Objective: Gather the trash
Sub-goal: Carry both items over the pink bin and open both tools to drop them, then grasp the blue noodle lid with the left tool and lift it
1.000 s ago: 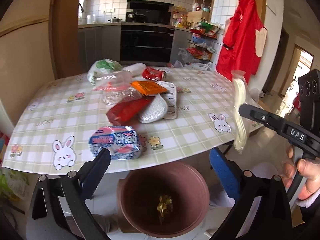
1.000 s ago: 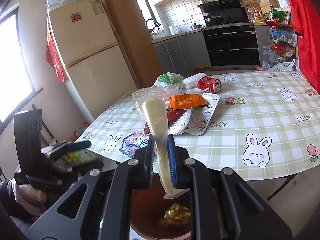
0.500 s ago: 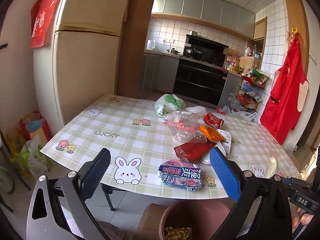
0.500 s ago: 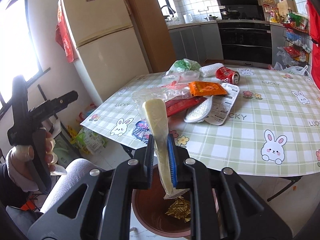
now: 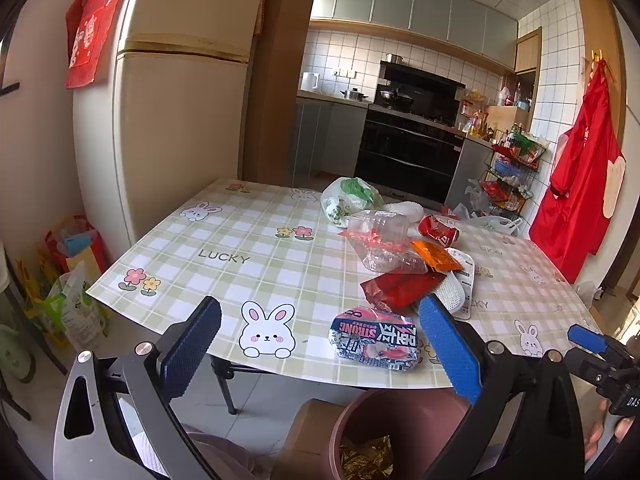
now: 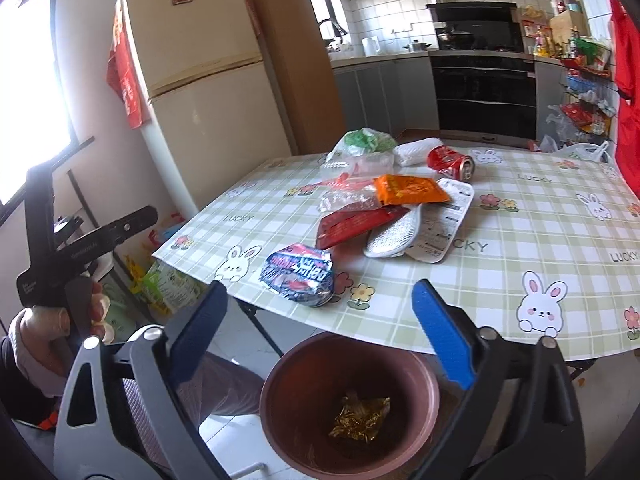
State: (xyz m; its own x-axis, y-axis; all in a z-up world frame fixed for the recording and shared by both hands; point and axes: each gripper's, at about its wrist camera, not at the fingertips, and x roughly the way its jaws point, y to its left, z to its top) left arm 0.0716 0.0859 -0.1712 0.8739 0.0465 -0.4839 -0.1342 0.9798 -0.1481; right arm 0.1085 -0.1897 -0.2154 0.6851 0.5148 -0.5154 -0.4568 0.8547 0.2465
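Observation:
My right gripper hangs over the brown bin, and its jaws are opening with nothing between them. A gold foil wrapper lies in the bin; the pale wrapper is out of sight. My left gripper is open and empty, pointing at the table's near edge above the bin. Trash lies on the checked tablecloth: a crumpled blue and pink packet nearest, a red pouch, an orange sachet, a white tray and a red can.
A clear plastic bag and a green and white bag lie behind the pile. A fridge stands to the left with bags on the floor beside it. A person's gloved hand holds the left gripper's handle.
The right jaws have sprung apart and the pale wrapper they held is gone from between them. The left gripper swung left and rolled a second ago, then held still.

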